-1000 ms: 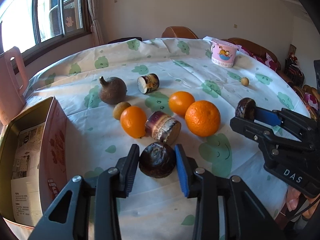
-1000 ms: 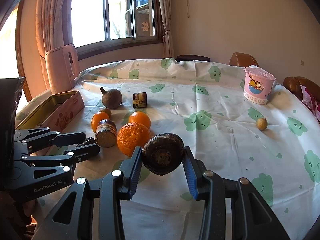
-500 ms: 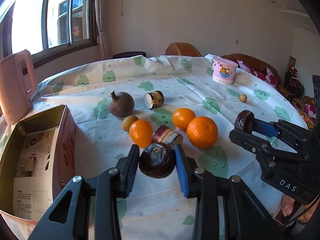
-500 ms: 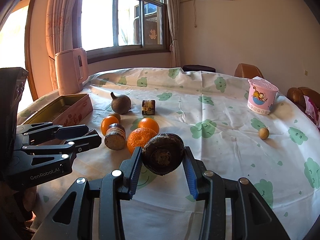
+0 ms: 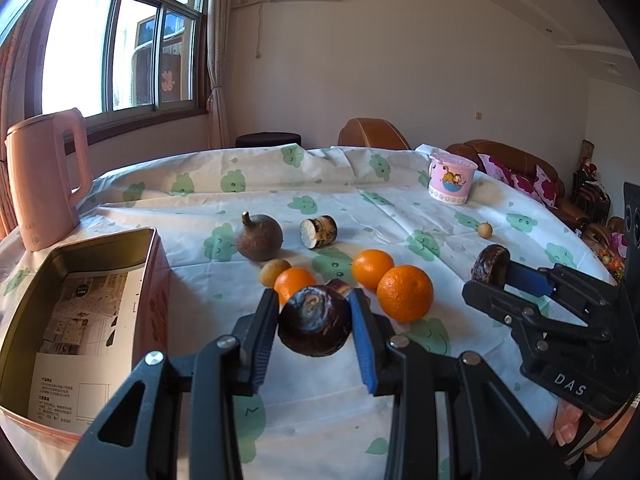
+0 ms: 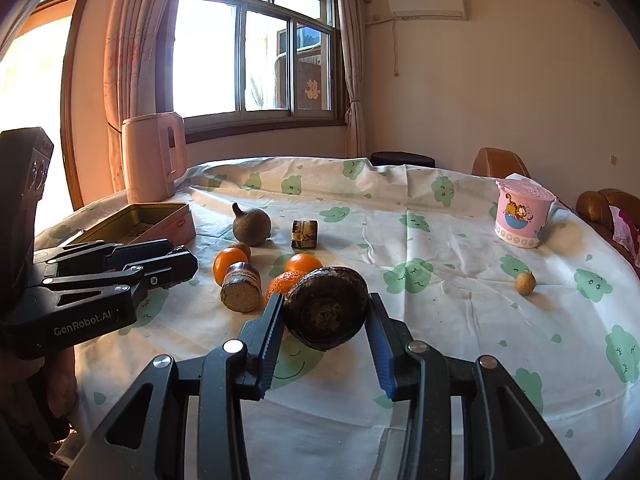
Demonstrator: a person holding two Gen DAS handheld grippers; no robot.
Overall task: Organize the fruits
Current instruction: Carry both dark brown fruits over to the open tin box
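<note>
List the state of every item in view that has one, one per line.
left gripper: shut on a dark round fruit, lifted
right gripper: shut on another dark round fruit, lifted
tin box: open, paper inside
pink cup: upright, lid on
pink kettle: upright, lid shut
three oranges: loose on the tablecloth

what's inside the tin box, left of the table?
Inside the tin box, the left wrist view shows only a printed paper sheet lining the bottom; no fruit visible. Its nearest corner is cut off by the frame edge.
</note>
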